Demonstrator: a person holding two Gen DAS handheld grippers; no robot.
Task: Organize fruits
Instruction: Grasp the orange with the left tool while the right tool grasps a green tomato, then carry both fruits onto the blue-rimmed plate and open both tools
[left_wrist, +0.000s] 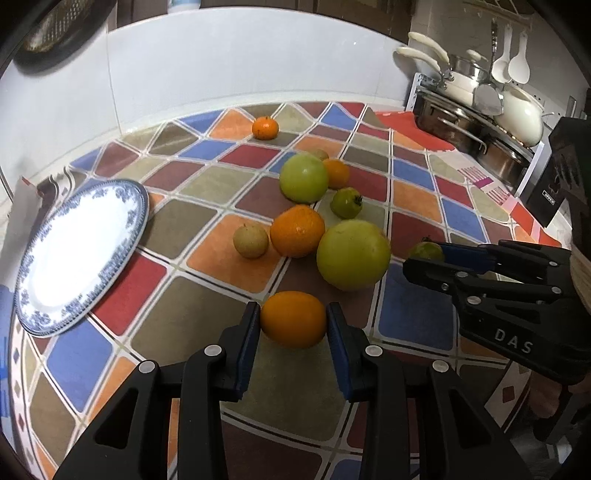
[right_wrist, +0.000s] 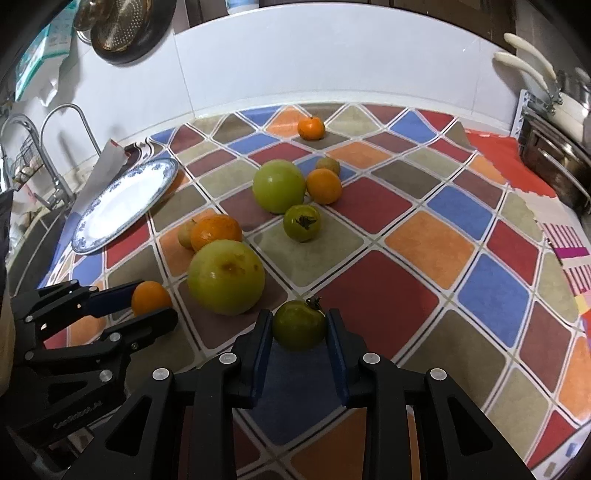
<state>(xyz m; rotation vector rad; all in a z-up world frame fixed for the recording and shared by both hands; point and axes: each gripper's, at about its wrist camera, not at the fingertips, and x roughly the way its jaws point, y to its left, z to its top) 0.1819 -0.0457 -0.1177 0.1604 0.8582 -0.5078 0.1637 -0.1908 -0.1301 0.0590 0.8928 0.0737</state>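
Left gripper (left_wrist: 293, 319): my jaws are closed on a small orange (left_wrist: 293, 319) resting on the patterned tablecloth (left_wrist: 207, 184).
Right gripper (right_wrist: 299, 325): I have a dark green fruit (right_wrist: 299, 325) clamped, low on the cloth.
Plate (left_wrist: 77, 254): bare, to my left.
Loose fruit: large green one (left_wrist: 352, 254) between both grippers.

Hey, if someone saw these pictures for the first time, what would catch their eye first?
Probably the two grippers, each clamped on a fruit near the front: the left gripper on an orange, the right gripper on a dark green tomato. Behind them, more fruit lies scattered over the bright diamond-patterned tablecloth.
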